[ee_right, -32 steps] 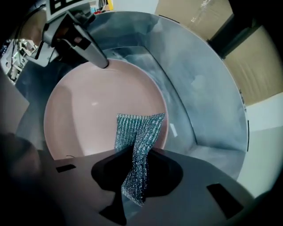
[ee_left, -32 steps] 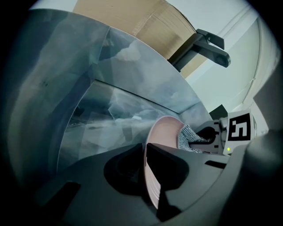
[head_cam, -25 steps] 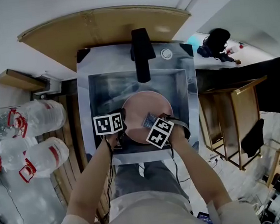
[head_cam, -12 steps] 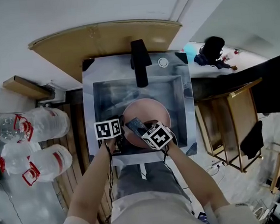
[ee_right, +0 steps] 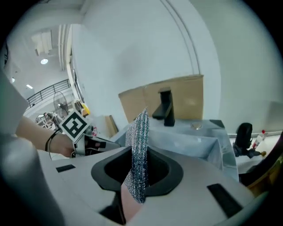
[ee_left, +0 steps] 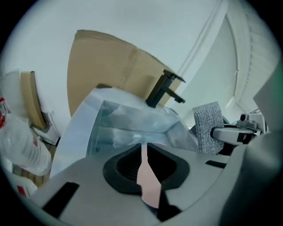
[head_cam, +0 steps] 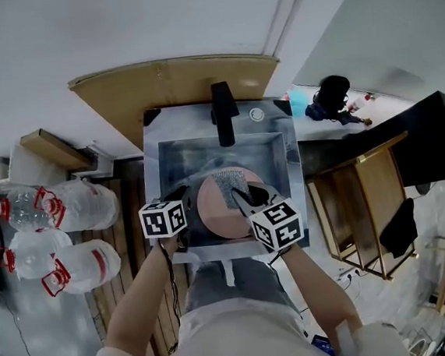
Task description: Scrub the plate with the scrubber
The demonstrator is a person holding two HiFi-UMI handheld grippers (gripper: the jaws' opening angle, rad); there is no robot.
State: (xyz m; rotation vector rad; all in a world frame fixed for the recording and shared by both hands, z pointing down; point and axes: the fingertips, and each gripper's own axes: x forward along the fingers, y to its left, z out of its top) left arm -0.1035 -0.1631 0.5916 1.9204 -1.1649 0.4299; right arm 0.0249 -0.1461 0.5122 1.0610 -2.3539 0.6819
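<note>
Cream shirt [head_cam: 230, 341], grey trousers [head_cam: 229, 286]; black cable [head_cam: 169, 276] along left forearm; left hand-held gripper [ee_left: 144, 146], right hand-held gripper [ee_right: 140, 150]: grey, marker cubes [head_cam: 162, 218].

A black faucet [head_cam: 223, 110] stands midway along the steel sink's [head_cam: 154, 180] back rim — brown cardboard [head_cam: 166, 81] sits behind it. Clear water jugs [head_cam: 69, 208] with red handles lie off the sink's left edge.

We are looking down on a square stainless-steel sink [head_cam: 153, 172], lying beneath and ahead of the left gripper [head_cam: 185, 196] and the right gripper [head_cam: 240, 197]. A black block-shaped faucet [head_cam: 223, 110] and a small round silver fitting [head_cam: 257, 114] are standing on its rear deck, beyond both grippers. Clear plastic water jugs with red handles [head_cam: 69, 208] are resting on the wooden plank floor [head_cam: 136, 213], left of the left gripper.
</note>
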